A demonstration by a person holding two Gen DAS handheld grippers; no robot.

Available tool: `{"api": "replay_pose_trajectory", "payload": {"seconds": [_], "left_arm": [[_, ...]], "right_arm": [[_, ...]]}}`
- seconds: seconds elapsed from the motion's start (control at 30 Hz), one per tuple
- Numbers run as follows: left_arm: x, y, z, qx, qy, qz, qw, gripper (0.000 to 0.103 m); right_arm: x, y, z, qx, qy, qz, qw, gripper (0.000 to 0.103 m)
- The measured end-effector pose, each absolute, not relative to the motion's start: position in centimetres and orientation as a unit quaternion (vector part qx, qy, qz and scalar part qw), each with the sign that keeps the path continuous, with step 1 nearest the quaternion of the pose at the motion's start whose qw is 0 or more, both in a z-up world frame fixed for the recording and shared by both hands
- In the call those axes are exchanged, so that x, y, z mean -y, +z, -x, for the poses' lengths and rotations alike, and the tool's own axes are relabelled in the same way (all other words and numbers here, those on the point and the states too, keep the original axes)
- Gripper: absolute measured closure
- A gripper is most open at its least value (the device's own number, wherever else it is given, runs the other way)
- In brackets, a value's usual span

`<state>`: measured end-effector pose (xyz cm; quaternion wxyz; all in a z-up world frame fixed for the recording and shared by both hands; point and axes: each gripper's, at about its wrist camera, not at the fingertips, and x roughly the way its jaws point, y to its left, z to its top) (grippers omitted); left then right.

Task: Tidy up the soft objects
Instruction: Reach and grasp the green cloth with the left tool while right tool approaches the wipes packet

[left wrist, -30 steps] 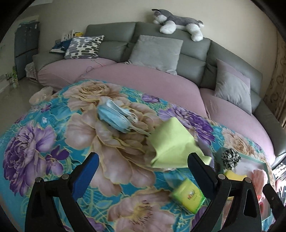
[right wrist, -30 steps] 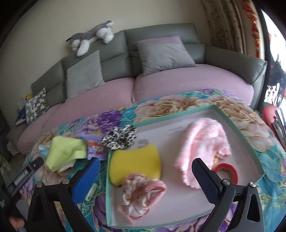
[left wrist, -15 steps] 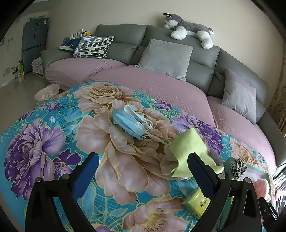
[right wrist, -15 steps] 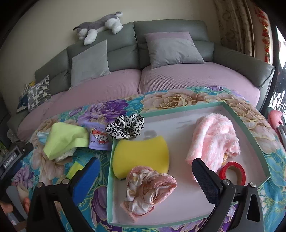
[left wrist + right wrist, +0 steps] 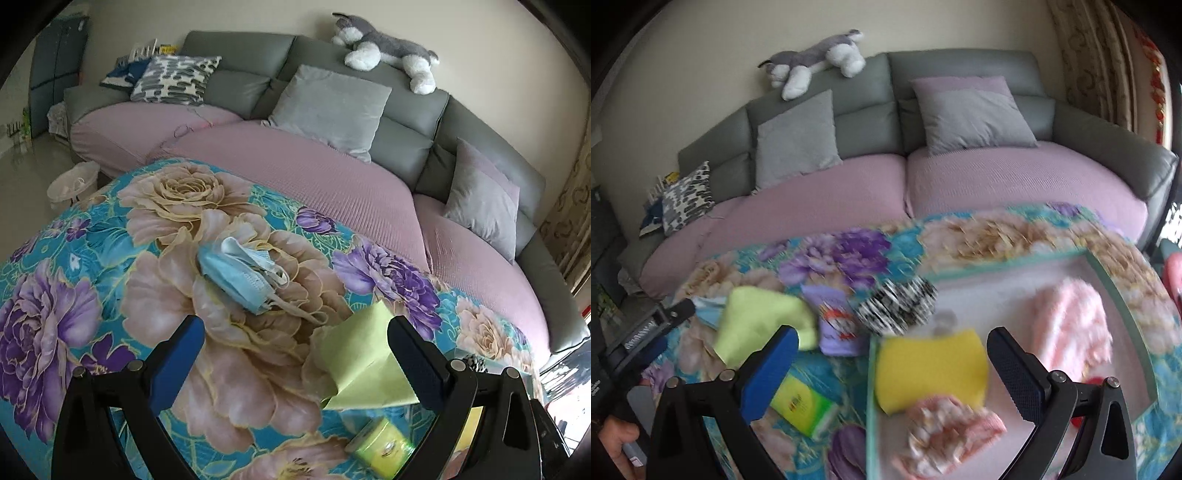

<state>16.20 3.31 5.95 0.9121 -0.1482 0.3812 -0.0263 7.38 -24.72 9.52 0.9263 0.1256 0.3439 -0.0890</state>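
My left gripper [image 5: 295, 347] is open above the floral tablecloth [image 5: 110, 236], empty. Just beyond it lie crumpled blue face masks [image 5: 240, 275]; a lime-green cloth [image 5: 364, 363] sits by its right finger and a green tissue pack [image 5: 382, 445] lower right. My right gripper [image 5: 890, 360] is open and empty over the left end of the green-rimmed tray [image 5: 1115, 291]. That tray holds a yellow sponge [image 5: 931, 363], a pink fluffy cloth [image 5: 1071, 321] and a pink patterned scrunchie [image 5: 945, 432]. A leopard scrunchie [image 5: 897, 304], a purple pouch [image 5: 836, 328], the lime-green cloth [image 5: 761, 317] and the tissue pack [image 5: 805, 402] lie left of it.
A grey sofa [image 5: 332, 110] with pink seat covers, cushions and a plush husky [image 5: 384, 55] stands behind the table. A white basket [image 5: 72, 182] is on the floor at the left. A hand [image 5: 617, 439] holds the left gripper's handle. A red tape roll [image 5: 1093, 384] lies in the tray.
The left gripper has swung left, so the masks now sit centred ahead of it. The right gripper has also shifted left, with the view blurred by motion. Both stayed open.
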Motion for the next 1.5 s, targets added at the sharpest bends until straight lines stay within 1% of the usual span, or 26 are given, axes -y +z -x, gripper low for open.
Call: {"api": "replay_pose_trajectory", "payload": {"seconds": [0.13, 0.27, 0.37, 0.53, 0.6, 0.73, 0.77, 0.8, 0.83, 0.9, 1.03, 1.1, 1.17, 1.23, 1.3, 1.37, 1.4, 1.5], "left_arm": [[-2.9, 5.7, -17.7, -0.404, -0.035, 0.149, 0.902, 0.004], [-2.4, 5.1, -18.7, -0.409, -0.048, 0.144, 0.900, 0.004], [-1.9, 4.7, -19.0, -0.410, -0.061, 0.139, 0.899, 0.004], [-1.2, 3.7, -19.4, -0.421, -0.066, 0.133, 0.895, 0.004], [-0.6, 3.1, -19.6, -0.429, -0.076, 0.126, 0.891, 0.005], [0.0, 2.1, -19.5, -0.443, -0.089, 0.126, 0.883, 0.011], [0.1, 2.0, -19.5, -0.445, -0.092, 0.125, 0.882, 0.018], [0.3, 1.9, -19.5, -0.447, -0.097, 0.124, 0.880, 0.028], [0.4, 1.8, -19.5, -0.450, -0.103, 0.126, 0.878, 0.031], [0.4, 1.7, -19.4, -0.451, -0.108, 0.130, 0.876, 0.033], [0.3, 1.6, -19.3, -0.451, -0.117, 0.136, 0.874, 0.040], [0.2, 1.3, -19.4, -0.456, -0.121, 0.138, 0.871, 0.049], [0.1, 1.1, -19.4, -0.460, -0.122, 0.141, 0.868, 0.055], [0.1, 1.0, -19.4, -0.461, -0.122, 0.143, 0.867, 0.059], [0.0, 1.0, -19.4, -0.460, -0.125, 0.143, 0.868, 0.067], [-0.1, 0.9, -19.4, -0.460, -0.129, 0.148, 0.866, 0.073], [-0.1, 0.9, -19.4, -0.460, -0.130, 0.149, 0.865, 0.077], [-0.3, 0.9, -19.4, -0.460, -0.130, 0.150, 0.865, 0.084]], "right_arm": [[23.5, 10.3, -9.4, -0.331, -0.068, -0.129, 0.932, 0.001], [22.5, 9.6, -11.3, -0.332, -0.057, -0.134, 0.932, 0.009], [21.9, 8.3, -12.5, -0.341, -0.054, -0.135, 0.929, 0.013], [21.5, 6.7, -13.4, -0.350, -0.056, -0.119, 0.928, 0.017], [21.5, 6.4, -13.6, -0.353, -0.047, -0.124, 0.926, 0.021], [21.3, 5.8, -13.9, -0.359, -0.036, -0.120, 0.925, 0.026], [21.4, 5.7, -13.9, -0.360, -0.034, -0.122, 0.924, 0.028], [21.4, 5.6, -14.0, -0.361, -0.033, -0.124, 0.924, 0.030], [21.4, 5.3, -14.1, -0.364, -0.030, -0.125, 0.923, 0.032], [21.2, 5.0, -14.1, -0.366, -0.028, -0.120, 0.922, 0.040], [20.6, 4.4, -14.3, -0.374, -0.018, -0.103, 0.922, 0.048], [20.4, 4.0, -14.5, -0.381, -0.014, -0.103, 0.919, 0.054], [20.2, 3.7, -14.7, -0.386, -0.013, -0.100, 0.917, 0.060], [20.0, 3.5, -14.8, -0.389, -0.013, -0.095, 0.916, 0.061], [19.8, 3.0, -15.1, -0.396, -0.014, -0.090, 0.914, 0.063], [19.7, 2.4, -15.3, -0.406, -0.011, -0.088, 0.910, 0.063], [19.6, 2.1, -15.5, -0.412, -0.009, -0.086, 0.907, 0.063], [19.3, 1.3, -15.8, -0.422, -0.011, -0.081, 0.903, 0.063]]}}
